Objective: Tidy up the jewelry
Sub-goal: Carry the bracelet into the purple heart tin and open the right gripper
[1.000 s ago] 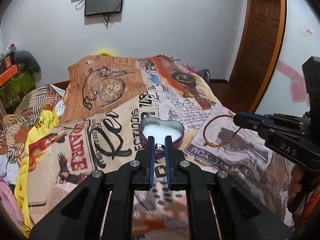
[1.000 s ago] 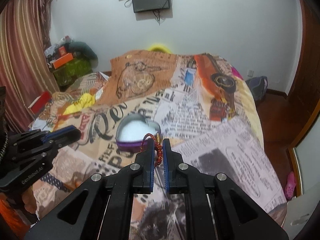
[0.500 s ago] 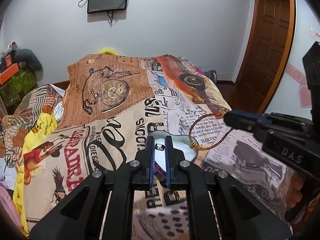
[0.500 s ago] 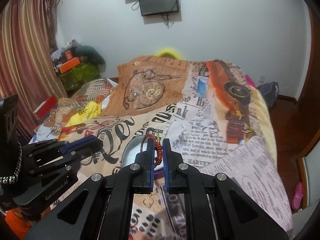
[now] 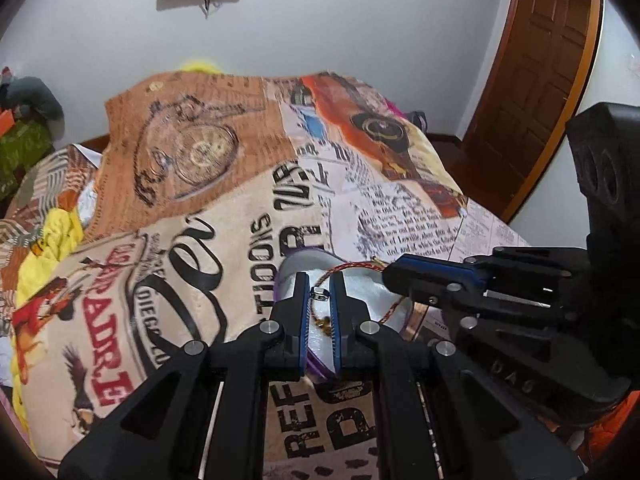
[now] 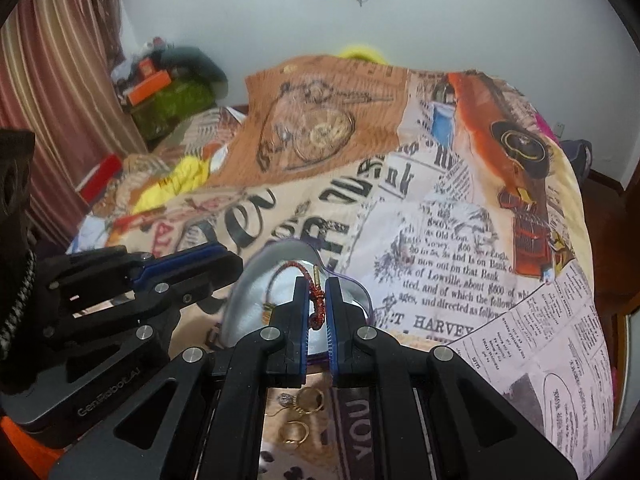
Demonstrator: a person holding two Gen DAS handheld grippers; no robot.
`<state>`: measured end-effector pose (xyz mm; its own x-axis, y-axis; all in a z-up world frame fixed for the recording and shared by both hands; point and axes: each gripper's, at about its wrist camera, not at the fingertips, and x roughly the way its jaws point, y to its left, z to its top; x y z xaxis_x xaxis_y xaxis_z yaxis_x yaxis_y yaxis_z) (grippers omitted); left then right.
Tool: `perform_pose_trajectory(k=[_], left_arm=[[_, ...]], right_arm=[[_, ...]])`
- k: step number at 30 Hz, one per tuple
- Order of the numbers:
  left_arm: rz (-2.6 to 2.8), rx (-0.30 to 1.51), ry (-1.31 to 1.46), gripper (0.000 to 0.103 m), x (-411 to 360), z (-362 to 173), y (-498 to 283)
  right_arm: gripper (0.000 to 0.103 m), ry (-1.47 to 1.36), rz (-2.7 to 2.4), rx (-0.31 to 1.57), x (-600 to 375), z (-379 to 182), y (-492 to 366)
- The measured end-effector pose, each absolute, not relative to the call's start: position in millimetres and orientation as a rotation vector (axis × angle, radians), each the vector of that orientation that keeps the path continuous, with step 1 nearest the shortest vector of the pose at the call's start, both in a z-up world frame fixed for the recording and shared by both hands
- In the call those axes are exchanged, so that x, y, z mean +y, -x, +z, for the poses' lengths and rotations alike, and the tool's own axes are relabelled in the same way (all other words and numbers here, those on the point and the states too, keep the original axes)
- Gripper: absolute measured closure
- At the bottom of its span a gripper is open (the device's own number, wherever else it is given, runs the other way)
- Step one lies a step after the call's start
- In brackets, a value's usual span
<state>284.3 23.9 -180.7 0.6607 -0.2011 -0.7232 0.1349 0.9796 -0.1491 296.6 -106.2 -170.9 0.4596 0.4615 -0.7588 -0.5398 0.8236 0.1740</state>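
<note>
A heart-shaped tin box with a purple wall and white lining sits on the printed bedspread; it also shows in the right wrist view. My left gripper is shut on a small silver ring and holds it over the box. My right gripper is shut on a red-and-gold cord bracelet, whose loop hangs over the box. The right gripper shows at the right of the left wrist view, close beside the left one.
Gold rings and earrings lie on the bedspread just under my right gripper. Clutter and a yellow cloth lie at the bed's left side. A wooden door stands at the right. A white wall is behind the bed.
Both grippers have moved in over the heart box and come closer together. The bracelet loop now hangs above the box lining instead of beside it.
</note>
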Motion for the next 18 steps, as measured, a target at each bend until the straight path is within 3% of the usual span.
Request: perform_pose_trajectory(k=[18], left_arm=[[-0.195,0.903,0.078,0.095,18,-200,-297]], right_arm=[[0.096,0.163,0.633,0.978,-105,-186,-305]])
